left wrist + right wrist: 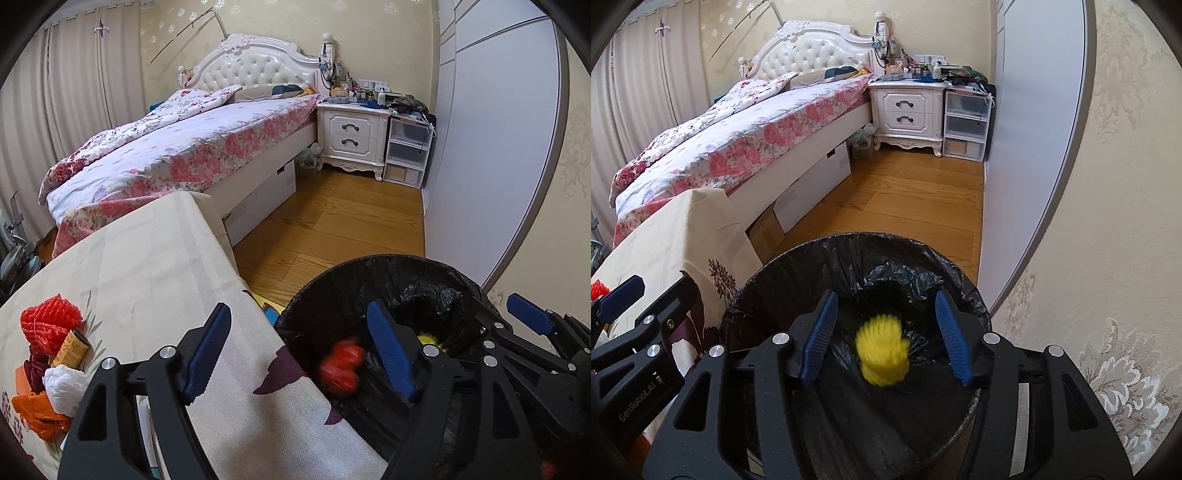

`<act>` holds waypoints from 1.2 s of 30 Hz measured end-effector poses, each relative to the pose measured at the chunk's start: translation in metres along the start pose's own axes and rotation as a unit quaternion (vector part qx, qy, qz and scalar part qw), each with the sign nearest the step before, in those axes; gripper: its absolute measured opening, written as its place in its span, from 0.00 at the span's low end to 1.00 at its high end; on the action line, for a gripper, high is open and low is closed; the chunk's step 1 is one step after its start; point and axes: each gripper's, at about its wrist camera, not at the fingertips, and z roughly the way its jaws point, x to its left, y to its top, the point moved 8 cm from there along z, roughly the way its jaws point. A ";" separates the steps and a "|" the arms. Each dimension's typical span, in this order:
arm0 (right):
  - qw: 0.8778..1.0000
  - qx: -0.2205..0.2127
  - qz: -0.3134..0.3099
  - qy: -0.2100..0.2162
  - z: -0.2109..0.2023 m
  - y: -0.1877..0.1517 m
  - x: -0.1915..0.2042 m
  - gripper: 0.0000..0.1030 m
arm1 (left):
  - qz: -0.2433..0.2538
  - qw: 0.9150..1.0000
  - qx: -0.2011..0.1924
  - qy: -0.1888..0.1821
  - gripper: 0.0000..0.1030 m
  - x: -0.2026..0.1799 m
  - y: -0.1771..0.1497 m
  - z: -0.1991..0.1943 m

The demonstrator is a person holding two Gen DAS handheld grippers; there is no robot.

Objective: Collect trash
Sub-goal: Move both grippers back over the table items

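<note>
1. Left claw (295, 350): jaws spread wide, nothing between the pads. One blue finger (207, 350) hangs over the tabletop edge, the other over the bin.
2. Red trash (341, 365): blurred, inside the bin mouth, just beside the left claw's inner finger, clear of both pads.
3. Right claw (886, 341): jaws apart over the bin, pads pressing on nothing.
4. Yellow trash (883, 354): blurred, netted look, between the right claw's fingers but touching neither, inside the bin opening. In the left wrist view only a sliver shows behind the claw.
5. Bin (768, 280): round, lined with a black bag (886, 273), standing on the wood floor (905, 199) against the tabletop's draped edge.
6. Tabletop (147, 266): covered in a cream cloth with a plant print. At its far left a heap of trash remains: red net (50, 321), brown tube (72, 349), white wad (66, 389), orange scrap (37, 413), and a dark red piece (35, 371).
7. Beyond: bed (177, 155) with floral cover and white tufted headboard, white nightstand (352, 134) cluttered on top, clear plastic drawers (408, 149) beside it, curtains (74, 81) on the left, pale door (491, 147) on the right.
</note>
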 end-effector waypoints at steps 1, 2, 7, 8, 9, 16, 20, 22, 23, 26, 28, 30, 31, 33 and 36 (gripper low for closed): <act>1.000 -0.001 0.000 -0.001 -0.001 0.000 -0.001 0.52 | -0.003 1.000 0.000 0.001 0.73 0.001 0.000 0.000; 1.000 -0.001 0.001 -0.002 -0.001 0.001 -0.001 0.52 | -0.005 1.000 0.000 0.001 0.74 0.002 0.001 0.000; 1.000 -0.004 0.004 -0.005 -0.006 0.002 -0.002 0.53 | -0.012 1.000 -0.004 0.009 0.76 0.008 0.002 -0.006; 1.000 -0.004 0.003 -0.005 -0.007 0.002 -0.002 0.53 | -0.013 1.000 -0.006 0.012 0.77 0.010 0.003 -0.009; 1.000 -0.005 0.003 -0.006 -0.008 0.002 -0.002 0.53 | -0.014 1.000 -0.009 0.013 0.77 0.013 0.004 -0.011; 1.000 -0.006 -0.008 0.002 -0.022 -0.004 0.009 0.53 | -0.027 0.999 -0.013 0.025 0.78 0.035 -0.002 -0.035; 1.000 -0.005 -0.020 0.014 -0.032 -0.010 0.022 0.53 | -0.030 0.999 -0.016 0.040 0.78 0.051 -0.012 -0.051; 0.999 -0.004 -0.028 0.022 -0.037 -0.014 0.031 0.53 | -0.038 0.998 -0.015 0.046 0.78 0.061 -0.017 -0.058; 0.999 -0.003 -0.032 0.025 -0.039 -0.017 0.035 0.53 | -0.042 0.998 -0.015 0.050 0.78 0.067 -0.019 -0.062; 0.998 -0.001 -0.045 0.037 -0.046 -0.024 0.050 0.53 | -0.055 0.996 -0.014 0.063 0.78 0.085 -0.029 -0.072; 0.998 0.002 -0.053 0.046 -0.051 -0.028 0.061 0.53 | -0.063 0.995 -0.014 0.070 0.78 0.096 -0.035 -0.079; 0.996 0.004 -0.063 0.055 -0.055 -0.033 0.072 0.53 | -0.070 0.994 -0.013 0.078 0.78 0.107 -0.043 -0.085; 0.996 0.004 -0.069 0.059 -0.057 -0.035 0.079 0.53 | -0.073 0.994 -0.013 0.083 0.78 0.112 -0.046 -0.088; 0.994 0.006 -0.079 0.068 -0.060 -0.040 0.092 0.53 | -0.080 0.992 -0.011 0.093 0.78 0.124 -0.054 -0.094; 0.992 0.009 -0.093 0.084 -0.065 -0.046 0.112 0.53 | -0.096 0.990 -0.006 0.106 0.78 0.142 -0.067 -0.101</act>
